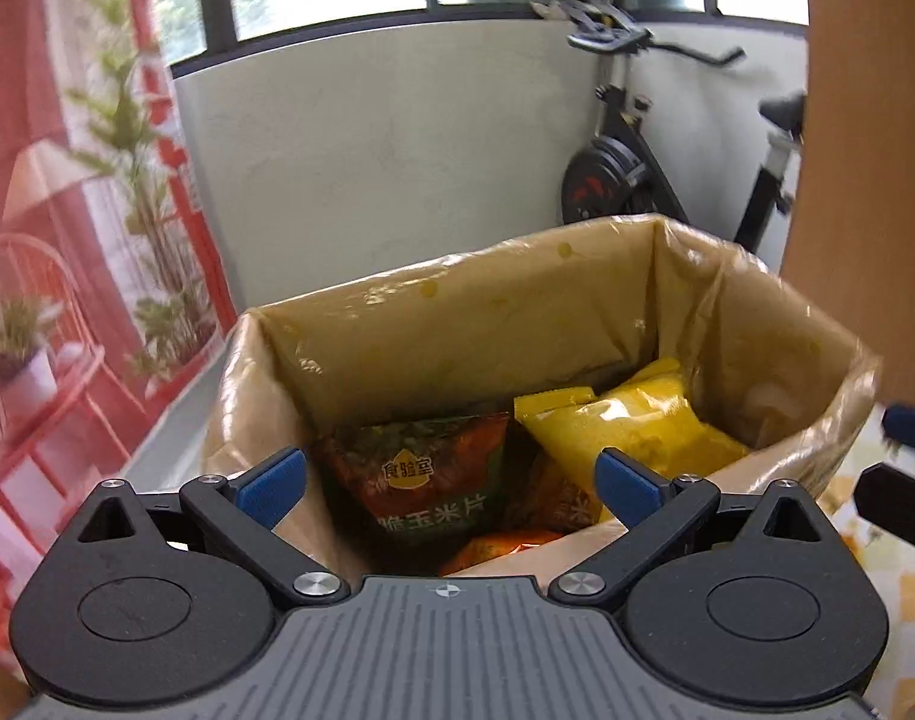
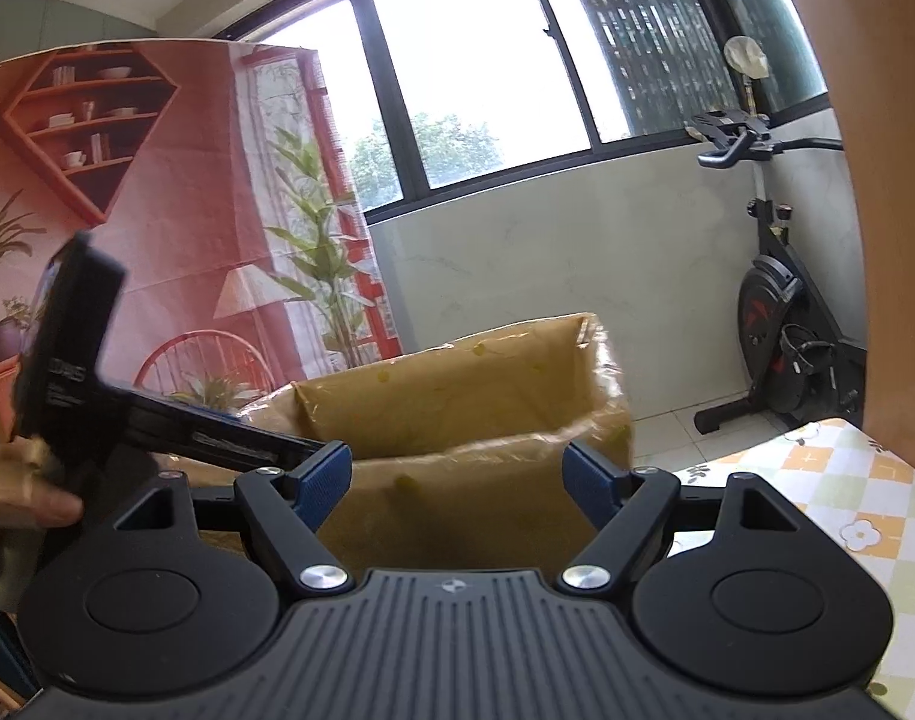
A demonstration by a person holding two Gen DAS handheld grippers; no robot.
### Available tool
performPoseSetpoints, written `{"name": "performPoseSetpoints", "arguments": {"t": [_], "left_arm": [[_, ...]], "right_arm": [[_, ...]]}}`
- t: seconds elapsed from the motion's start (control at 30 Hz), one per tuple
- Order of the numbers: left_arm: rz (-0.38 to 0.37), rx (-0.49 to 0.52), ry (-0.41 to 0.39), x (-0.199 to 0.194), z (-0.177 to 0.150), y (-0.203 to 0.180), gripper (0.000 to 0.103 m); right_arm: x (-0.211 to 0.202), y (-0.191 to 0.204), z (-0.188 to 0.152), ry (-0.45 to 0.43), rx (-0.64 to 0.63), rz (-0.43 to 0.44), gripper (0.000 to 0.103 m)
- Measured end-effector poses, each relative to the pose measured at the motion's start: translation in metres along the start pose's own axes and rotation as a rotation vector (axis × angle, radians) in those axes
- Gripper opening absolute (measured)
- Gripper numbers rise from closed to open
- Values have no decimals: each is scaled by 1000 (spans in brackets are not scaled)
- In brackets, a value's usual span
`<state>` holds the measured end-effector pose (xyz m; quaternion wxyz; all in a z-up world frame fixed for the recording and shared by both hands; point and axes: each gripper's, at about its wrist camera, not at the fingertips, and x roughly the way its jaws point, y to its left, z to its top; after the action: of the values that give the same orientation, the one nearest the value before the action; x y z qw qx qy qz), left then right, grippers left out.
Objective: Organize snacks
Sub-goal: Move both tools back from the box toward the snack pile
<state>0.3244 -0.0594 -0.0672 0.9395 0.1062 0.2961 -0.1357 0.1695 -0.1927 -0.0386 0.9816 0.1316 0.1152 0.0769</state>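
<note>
A cardboard box (image 1: 457,312) lined with clear plastic stands on the table. Inside lie a green and orange corn-chip bag (image 1: 427,480), a yellow snack bag (image 1: 631,426) to its right and an orange pack (image 1: 505,546) under them. My left gripper (image 1: 451,483) is open and empty, hovering over the box's near rim above the bags. My right gripper (image 2: 457,480) is open and empty, in front of the box's near wall (image 2: 457,492), right of the left gripper's body (image 2: 85,360). The box's contents are hidden in the right wrist view.
A tablecloth with yellow and green checks (image 2: 847,510) covers the table at the right. A red printed backdrop (image 2: 157,210) hangs at the left. An exercise bike (image 2: 781,324) stands by the white wall under the window. A brown panel (image 1: 865,168) is at the right.
</note>
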Motion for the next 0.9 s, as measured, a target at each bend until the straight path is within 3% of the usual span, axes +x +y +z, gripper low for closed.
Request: {"name": "performPoseSetpoints", "arguments": {"t": [0.2, 0.57, 0.9], "left_arm": [[24, -15, -77, -31, -12, 3, 103], [-103, -222, -86, -74, -70, 25, 100], [-202, -306, -76, -92, -127, 22, 95]], "right_arm": [[-5, -7, -2, 13, 42, -17, 80], [-18, 20, -32, 118, 61, 39, 80], [-35, 43, -50, 176, 70, 75, 80]]}}
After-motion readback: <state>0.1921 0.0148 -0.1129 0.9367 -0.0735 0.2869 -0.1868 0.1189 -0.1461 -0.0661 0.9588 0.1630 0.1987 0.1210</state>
